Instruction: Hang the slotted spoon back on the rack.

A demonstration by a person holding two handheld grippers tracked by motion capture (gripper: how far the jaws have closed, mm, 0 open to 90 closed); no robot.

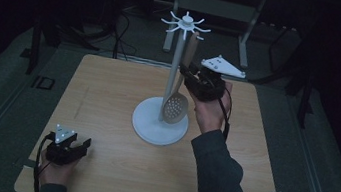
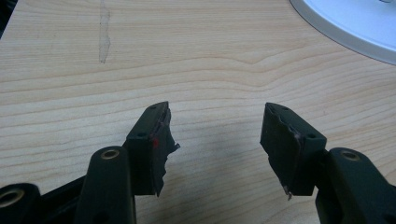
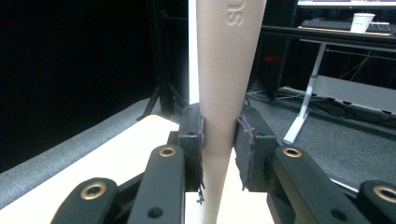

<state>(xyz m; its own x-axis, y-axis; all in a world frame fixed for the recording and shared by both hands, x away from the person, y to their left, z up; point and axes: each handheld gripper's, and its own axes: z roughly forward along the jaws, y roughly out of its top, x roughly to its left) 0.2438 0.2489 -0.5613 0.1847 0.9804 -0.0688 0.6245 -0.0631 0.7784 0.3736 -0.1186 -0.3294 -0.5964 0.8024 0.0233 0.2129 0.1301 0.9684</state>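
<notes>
spoon handle (image 3: 227,70): raised letters near the top, "SU" is all I can make out, the rest is cut off by the frame edge
lettering style: embossed, same beige as the handle, no colour print
white cup (image 3: 363,21) in the background: too small and blurry to tell if there's any print on it

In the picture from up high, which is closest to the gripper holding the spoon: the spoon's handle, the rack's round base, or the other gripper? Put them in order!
Measured from the right gripper:
1. Spoon handle: clamped between its jaws, beside the pole.
2. Round white base: below it, at the table's middle.
3. Left gripper: farthest, resting open near the table's front left corner.
</notes>
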